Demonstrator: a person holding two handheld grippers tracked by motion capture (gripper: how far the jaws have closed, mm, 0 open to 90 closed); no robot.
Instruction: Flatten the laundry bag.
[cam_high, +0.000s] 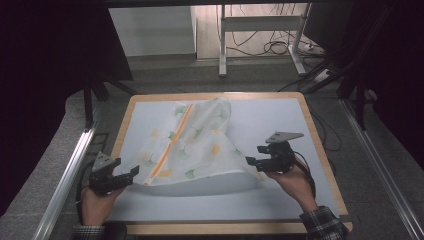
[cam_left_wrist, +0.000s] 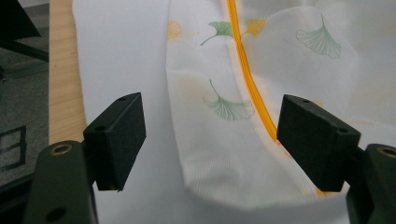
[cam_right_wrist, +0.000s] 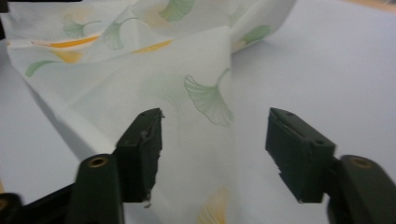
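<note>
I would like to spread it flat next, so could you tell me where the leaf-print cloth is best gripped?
Probably at the two near corners of the leaf-print cloth, each from its outer side: both lie at the near edge, beside the open left tongs and right tongs; the far part is bunched.

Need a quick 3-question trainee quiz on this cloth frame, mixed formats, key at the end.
1. True or false: the left tool is clamped on the white leaf-print cloth with the orange stripe.
2. The right tool sits at which cloth corner in the high view? A far left B near right C far right
3. Fill in: the cloth lies on a white mat over a ___ table.

Key: 1 false, its jaws stand open. 2 B. 3 wooden.
</note>
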